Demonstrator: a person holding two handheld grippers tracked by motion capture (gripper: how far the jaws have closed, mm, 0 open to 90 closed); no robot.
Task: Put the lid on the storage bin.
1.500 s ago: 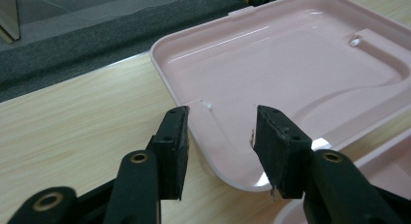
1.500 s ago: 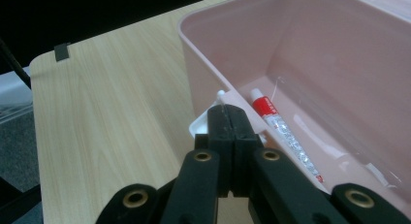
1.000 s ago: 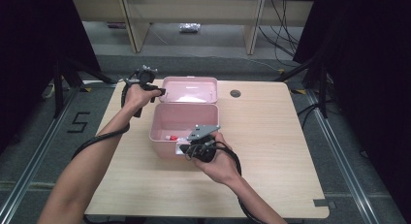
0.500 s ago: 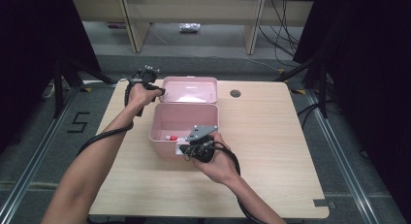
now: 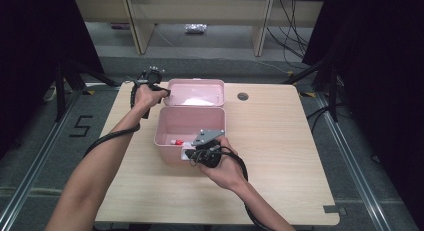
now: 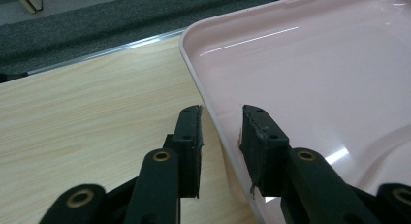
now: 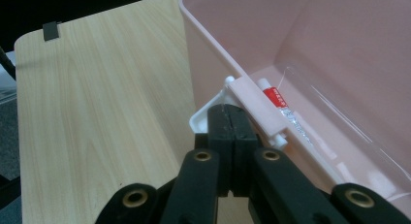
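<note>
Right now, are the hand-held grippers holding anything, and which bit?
The right hand-held gripper is shut on the pink box's white front latch. The left hand-held gripper straddles the open lid's rim; its jaws have just been closing.

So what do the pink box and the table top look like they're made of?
Pink box: likely moulded plastic, smooth and glossy; its open lid shows bright light streaks. Table: pale wood-grain surface with matt finish, probably laminate, though solid wood can't be ruled out.
</note>
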